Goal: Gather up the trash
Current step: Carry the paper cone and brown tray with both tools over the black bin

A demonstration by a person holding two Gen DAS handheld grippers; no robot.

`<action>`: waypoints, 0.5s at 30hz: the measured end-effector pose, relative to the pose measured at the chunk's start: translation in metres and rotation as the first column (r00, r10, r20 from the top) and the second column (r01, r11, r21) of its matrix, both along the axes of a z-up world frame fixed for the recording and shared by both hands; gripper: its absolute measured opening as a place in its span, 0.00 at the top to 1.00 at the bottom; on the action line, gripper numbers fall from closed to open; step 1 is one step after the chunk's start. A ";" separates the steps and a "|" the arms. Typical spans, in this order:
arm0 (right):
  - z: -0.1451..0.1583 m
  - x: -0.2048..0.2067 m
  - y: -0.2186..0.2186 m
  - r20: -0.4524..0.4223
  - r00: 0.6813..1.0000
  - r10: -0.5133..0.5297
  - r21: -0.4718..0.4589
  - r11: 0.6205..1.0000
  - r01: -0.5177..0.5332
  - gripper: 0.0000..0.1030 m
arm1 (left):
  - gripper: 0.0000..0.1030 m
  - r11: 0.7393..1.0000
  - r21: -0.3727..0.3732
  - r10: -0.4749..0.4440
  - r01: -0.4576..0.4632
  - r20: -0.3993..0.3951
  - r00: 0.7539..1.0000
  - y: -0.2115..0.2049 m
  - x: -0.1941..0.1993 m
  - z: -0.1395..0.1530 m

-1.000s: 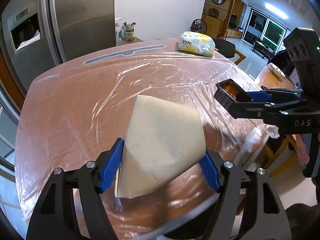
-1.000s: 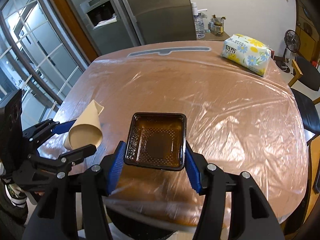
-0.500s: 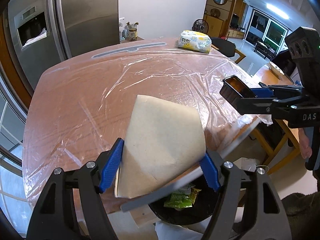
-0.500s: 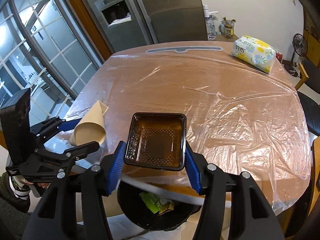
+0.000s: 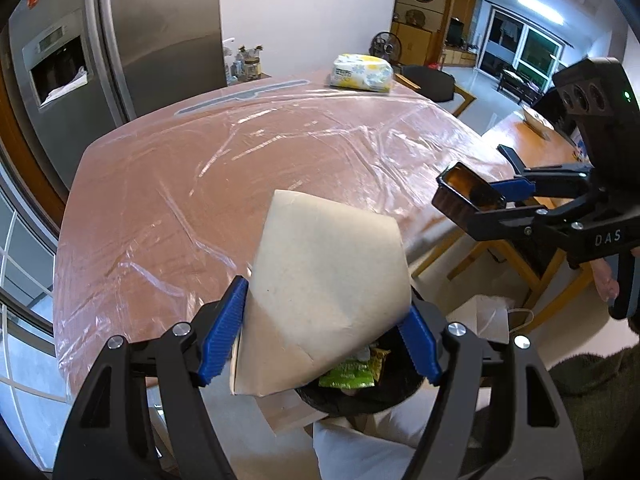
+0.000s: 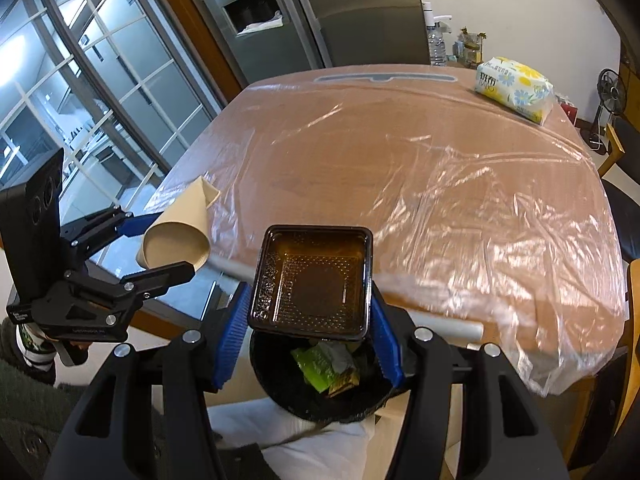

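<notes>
Table (image 5: 168, 184): brown top under wrinkled clear film (image 6: 460, 184), glare streaks across it. A grey strip (image 6: 384, 78) lies under the film at the far edge. Tissue pack (image 6: 516, 88), white with yellow and blue flowers, sits on the far right corner. Steel fridge (image 5: 156, 28) behind the far edge, dispenser recess in its left door. Bottle (image 6: 437, 46) and jars on a low surface beside the fridge. Gridded window (image 6: 80, 80) along the left side. A fan (image 5: 385, 42), wooden cabinets and a bright further room show off to the right.

Bin (image 6: 288, 392): black, on the floor at the near table edge, below both grippers. Green wrappers (image 6: 316, 368) lie inside.

Left gripper (image 5: 320, 340): blue pads pressed on both sides of a tan paper cone (image 5: 324, 288). The cone's point aims forward over the table edge; its open mouth faces back toward the camera. It hangs above the bin's rim, clear of the table.

Right gripper (image 6: 308, 312): pads clamped on the left and right walls of a dark square tray (image 6: 312, 276), translucent brown, dimpled floor, open side up. The tray is held roughly level, directly above the bin mouth, its far edge over the table's near lip.

The two grippers sit side by side, apart, cone left of tray.
</notes>
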State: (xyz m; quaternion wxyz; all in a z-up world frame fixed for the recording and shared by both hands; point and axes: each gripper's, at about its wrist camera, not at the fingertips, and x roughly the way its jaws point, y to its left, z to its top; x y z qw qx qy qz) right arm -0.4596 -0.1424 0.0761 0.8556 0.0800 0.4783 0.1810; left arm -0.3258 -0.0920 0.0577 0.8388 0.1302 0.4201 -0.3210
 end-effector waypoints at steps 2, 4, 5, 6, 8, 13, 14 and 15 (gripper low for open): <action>-0.003 -0.008 0.002 -0.010 1.000 0.013 -0.002 1.000 -0.013 0.47 | 0.30 1.000 0.010 -0.015 0.015 -0.001 1.000 0.000 -0.007 -0.001; -0.005 -0.014 0.005 -0.018 1.000 0.025 -0.009 1.000 -0.025 0.47 | 0.30 0.999 0.017 -0.033 0.033 -0.008 0.999 -0.001 -0.013 -0.002; -0.006 -0.017 0.006 -0.023 0.999 0.032 -0.012 0.999 -0.032 0.47 | 0.30 0.999 0.023 -0.043 0.043 -0.012 0.999 -0.001 -0.017 -0.003; -0.007 -0.019 0.006 -0.026 0.999 0.036 -0.013 0.999 -0.036 0.47 | 0.30 0.998 0.026 -0.049 0.050 -0.013 0.999 -0.002 -0.019 -0.003; -0.009 -0.025 0.008 -0.033 0.998 0.046 -0.016 0.999 -0.047 0.47 | 0.29 0.997 0.035 -0.063 0.063 -0.019 0.998 -0.003 -0.025 -0.006; -0.014 -0.033 0.012 -0.049 0.996 0.074 -0.023 0.997 -0.075 0.47 | 0.29 0.994 0.045 -0.095 0.097 -0.038 0.995 -0.005 -0.038 -0.012; -0.015 -0.035 0.014 -0.054 0.995 0.081 -0.027 0.996 -0.082 0.47 | 0.29 0.993 0.048 -0.102 0.104 -0.041 0.994 -0.005 -0.040 -0.013; -0.017 -0.038 0.016 -0.058 0.994 0.089 -0.031 0.995 -0.091 0.47 | 0.30 0.993 0.051 -0.108 0.110 -0.043 0.993 -0.005 -0.043 -0.015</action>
